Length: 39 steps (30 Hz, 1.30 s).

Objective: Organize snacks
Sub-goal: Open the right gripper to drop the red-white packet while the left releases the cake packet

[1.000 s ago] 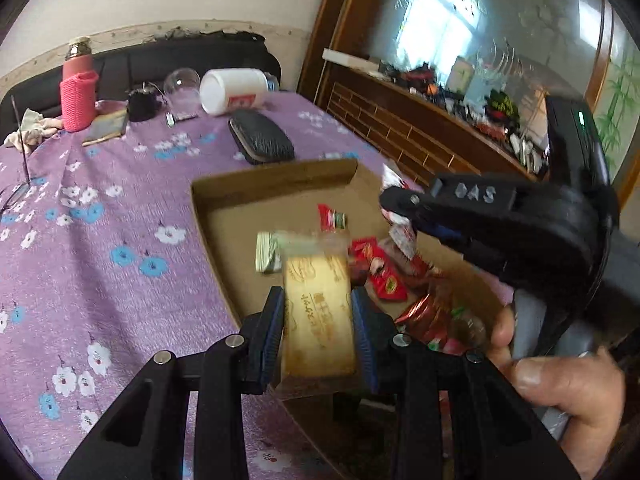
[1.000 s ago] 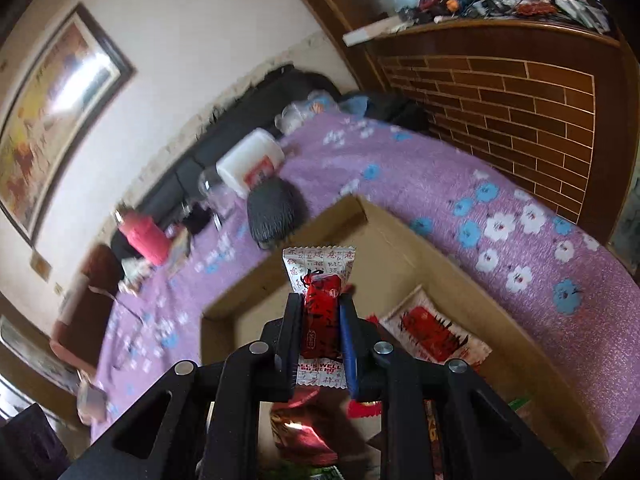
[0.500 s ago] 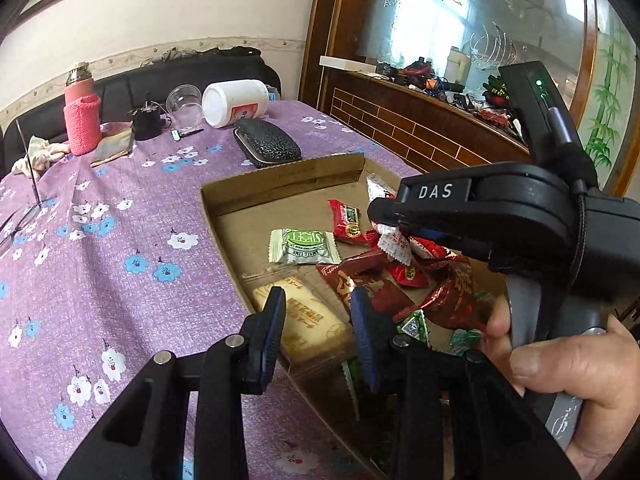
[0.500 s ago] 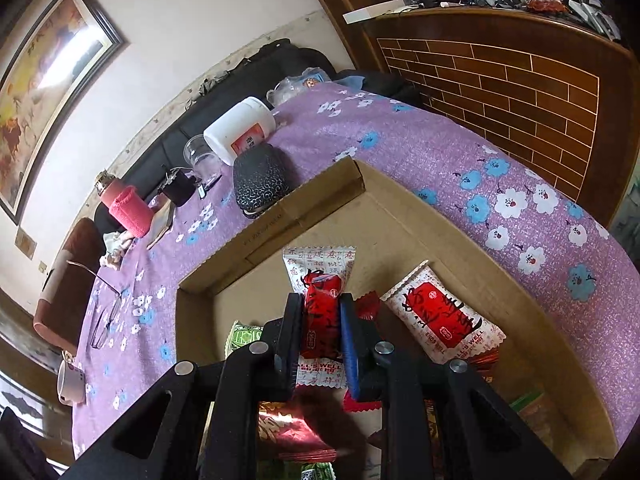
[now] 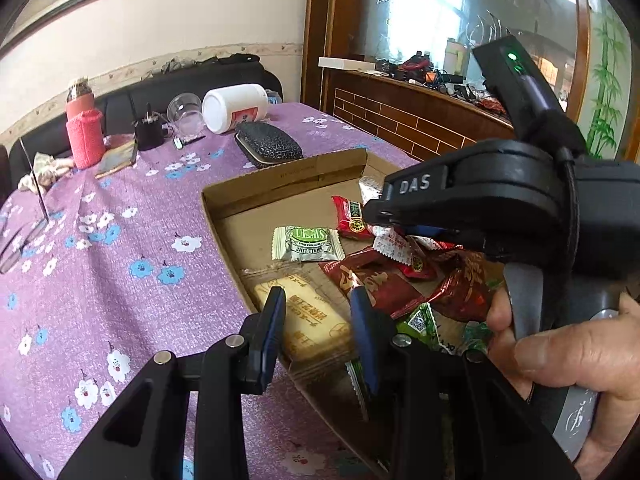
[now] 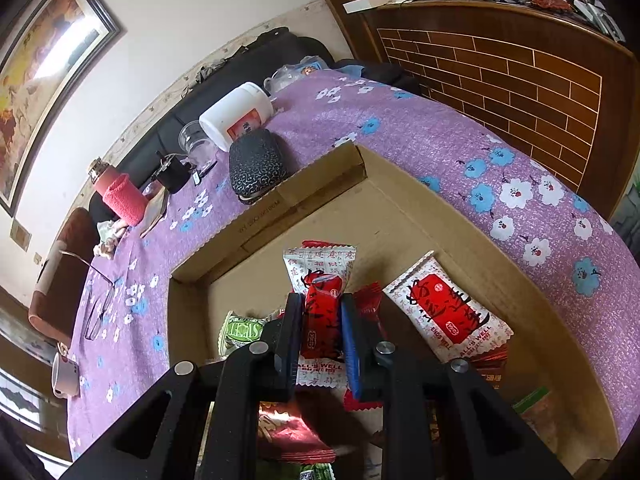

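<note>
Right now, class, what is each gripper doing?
Left gripper: jaws open around the biscuit packet lying in the box, not gripping it.
Right gripper: shut on a red-and-white snack packet.

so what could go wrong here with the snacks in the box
The right gripper pinches the red and white packet only across its middle, so it could slip or crush. The left gripper straddles the biscuit pack against the cardboard box wall, so its fingers may snag the edge.
</note>
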{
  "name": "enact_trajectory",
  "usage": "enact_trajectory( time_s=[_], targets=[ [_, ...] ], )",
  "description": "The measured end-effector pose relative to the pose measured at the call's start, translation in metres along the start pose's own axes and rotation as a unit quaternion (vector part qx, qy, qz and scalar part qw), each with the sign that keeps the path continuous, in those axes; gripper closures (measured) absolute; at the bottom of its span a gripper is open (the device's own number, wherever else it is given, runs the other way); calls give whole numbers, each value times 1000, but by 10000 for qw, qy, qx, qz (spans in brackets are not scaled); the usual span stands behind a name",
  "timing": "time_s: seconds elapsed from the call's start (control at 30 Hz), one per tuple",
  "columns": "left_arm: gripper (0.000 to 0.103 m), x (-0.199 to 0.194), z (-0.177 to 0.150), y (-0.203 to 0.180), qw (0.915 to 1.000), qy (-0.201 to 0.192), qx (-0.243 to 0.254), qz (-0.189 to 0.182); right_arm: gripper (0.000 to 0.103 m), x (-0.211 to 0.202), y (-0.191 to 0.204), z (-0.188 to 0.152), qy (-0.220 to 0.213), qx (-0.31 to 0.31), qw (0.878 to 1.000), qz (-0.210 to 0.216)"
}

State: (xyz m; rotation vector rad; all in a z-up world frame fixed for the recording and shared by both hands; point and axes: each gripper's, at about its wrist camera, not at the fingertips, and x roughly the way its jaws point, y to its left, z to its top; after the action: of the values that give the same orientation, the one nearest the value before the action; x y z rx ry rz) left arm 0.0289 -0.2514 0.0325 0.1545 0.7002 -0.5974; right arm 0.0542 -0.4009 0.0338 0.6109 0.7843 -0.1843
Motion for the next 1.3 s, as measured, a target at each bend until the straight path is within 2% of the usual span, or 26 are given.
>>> enact_trajectory(
  time_s=[0.2, 0.77, 0.83, 1.07, 1.13, 1.3],
  targets=[
    [71, -3, -1, -5, 9998, -84, 152, 75, 82, 0, 0, 0, 3, 19, 10000, -32],
    [71, -6, -1, -6, 9996, -131, 198, 161, 81, 2, 3, -2, 34, -70, 10000, -61],
    [71, -6, -1, -7, 9996, -139, 198, 177, 79, 2, 4, -2, 33, -79, 9999, -55],
    [70, -5, 0, -5, 9996, -137, 166, 209, 62, -1, 8, -3, -22, -148, 9999, -32],
    [69, -5, 0, -5, 9995, -141, 161, 213, 62, -2, 9, -3, -45, -142, 9999, -47],
    [60, -5, 0, -4, 9994, -176, 139, 257, 58, -9, 11, -3, -222, -208, 9995, -5]
  ],
)
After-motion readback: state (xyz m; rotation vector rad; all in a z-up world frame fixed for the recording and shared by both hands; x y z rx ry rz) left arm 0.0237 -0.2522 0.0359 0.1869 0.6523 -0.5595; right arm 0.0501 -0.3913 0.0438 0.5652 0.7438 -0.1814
